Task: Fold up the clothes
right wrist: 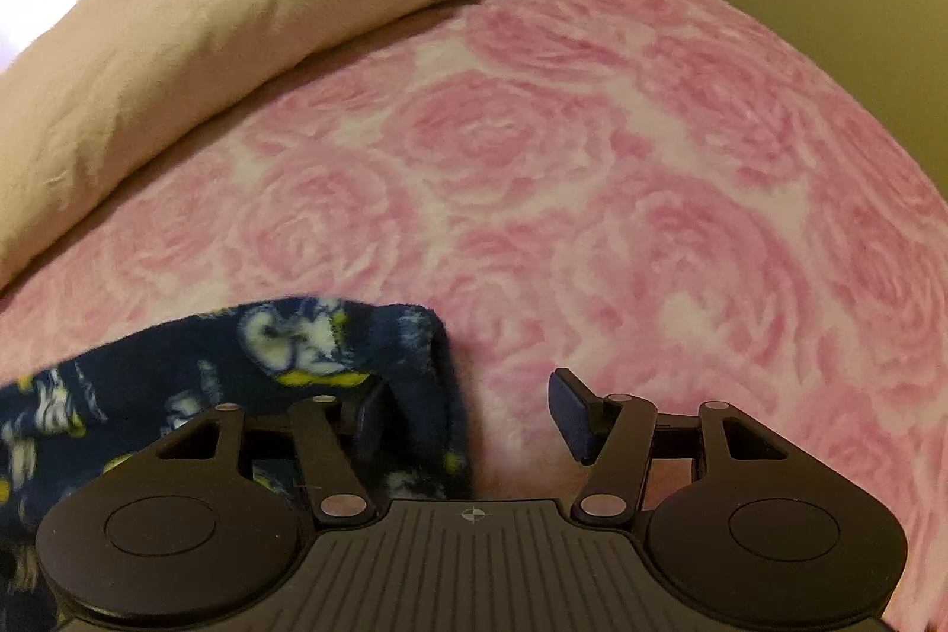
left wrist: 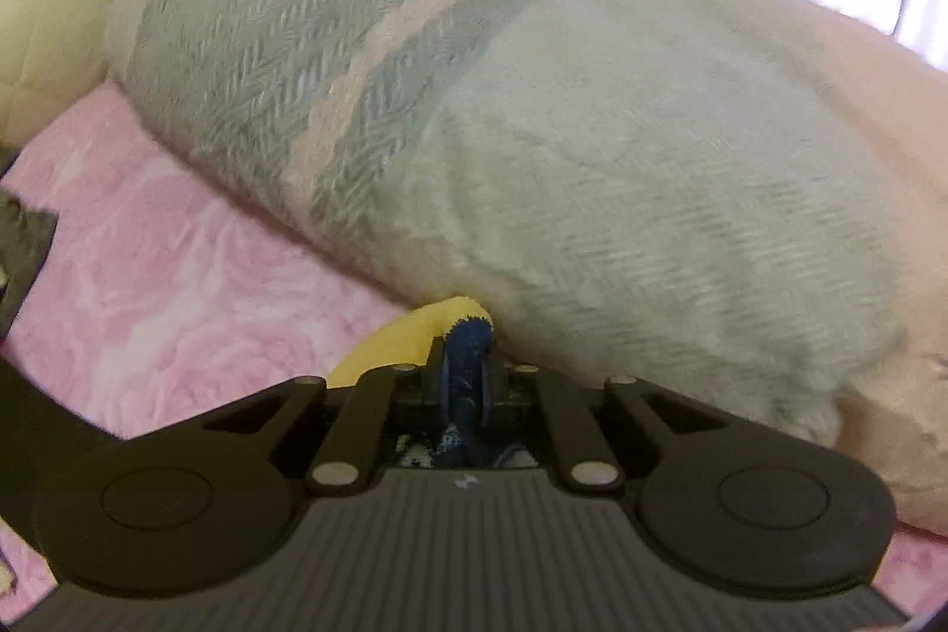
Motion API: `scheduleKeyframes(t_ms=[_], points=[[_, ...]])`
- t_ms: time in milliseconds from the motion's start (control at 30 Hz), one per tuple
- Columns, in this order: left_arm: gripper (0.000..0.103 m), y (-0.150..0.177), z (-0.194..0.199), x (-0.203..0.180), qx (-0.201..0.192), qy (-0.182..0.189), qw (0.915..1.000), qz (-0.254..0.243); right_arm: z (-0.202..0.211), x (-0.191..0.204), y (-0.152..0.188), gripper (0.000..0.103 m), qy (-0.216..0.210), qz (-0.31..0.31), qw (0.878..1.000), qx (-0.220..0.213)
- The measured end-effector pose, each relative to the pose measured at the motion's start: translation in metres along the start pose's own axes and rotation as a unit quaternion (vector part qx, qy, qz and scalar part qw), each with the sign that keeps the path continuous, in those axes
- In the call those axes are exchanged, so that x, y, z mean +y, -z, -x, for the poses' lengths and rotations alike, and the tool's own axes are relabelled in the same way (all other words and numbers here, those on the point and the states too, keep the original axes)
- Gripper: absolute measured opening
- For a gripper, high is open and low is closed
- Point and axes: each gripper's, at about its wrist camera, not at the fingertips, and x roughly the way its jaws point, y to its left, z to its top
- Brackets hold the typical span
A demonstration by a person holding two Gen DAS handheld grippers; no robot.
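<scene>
While spread over pink rose-print bedspread [right wrist: 592,146], with rolled grey-and-pink blanket [left wrist: 474,99] along far side: navy penguin-print fleece garment [right wrist: 296,342] low at near-left of right wrist view, draped over that tool's left finger, corner edge hanging down toward camera. Fold stage unclear; only a bunched corner visible, fits a fold in progress or a piece just picked up, so no call. Long axis roughly left-to-right across the right wrist view, corner pointing right; rest out of frame. Left gripper [left wrist: 465,365] clamped tight on navy fleece with yellow fabric [left wrist: 409,336] just beside. Right gripper [right wrist: 474,413] fingers wide apart, pinching nothing.
</scene>
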Motion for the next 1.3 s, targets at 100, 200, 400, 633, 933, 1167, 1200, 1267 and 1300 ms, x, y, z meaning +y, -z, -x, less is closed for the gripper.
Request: scheduleKeyframes(t_ms=[100,200,400,633,933,1167,1200,1267,1300], points=[[0.018,0.009,0.002,-0.019,0.027,-0.012,0.9957,-0.088,0.006,-0.001,0.001,0.057,-0.014,0.038,0.999,0.013],[0.027,0.020,0.034,-0.018,-0.013,0.016,0.9921,-0.124,0.017,0.016,0.006,0.057,-0.009,0.150,0.988,0.030],[0.039,0.051,0.095,-0.033,-0.054,0.155,0.9710,-0.174,0.039,0.027,-0.004,0.057,-0.023,0.186,0.981,-0.047],[0.046,0.099,0.110,-0.143,-0.042,0.304,0.8561,-0.416,0.002,0.061,-0.021,0.057,-0.081,0.265,0.960,-0.031],[0.042,0.145,0.100,-0.205,-0.002,0.356,0.7451,-0.564,-0.035,0.074,-0.032,0.057,-0.150,0.297,0.943,0.015],[0.002,0.134,0.110,-0.215,-0.048,0.378,0.7663,-0.517,-0.032,0.064,-0.037,0.002,-0.172,0.263,0.949,-0.019],[0.004,0.133,0.108,-0.218,-0.057,0.373,0.7801,-0.499,-0.032,0.063,-0.039,0.002,-0.160,0.253,0.954,-0.033],[0.004,0.137,0.102,-0.228,-0.062,0.341,0.8060,-0.480,-0.038,0.064,-0.041,0.002,-0.132,0.235,0.962,-0.051],[0.004,0.146,0.097,-0.236,-0.069,0.302,0.8159,-0.488,-0.042,0.065,-0.041,0.003,-0.118,0.229,0.965,-0.053]])
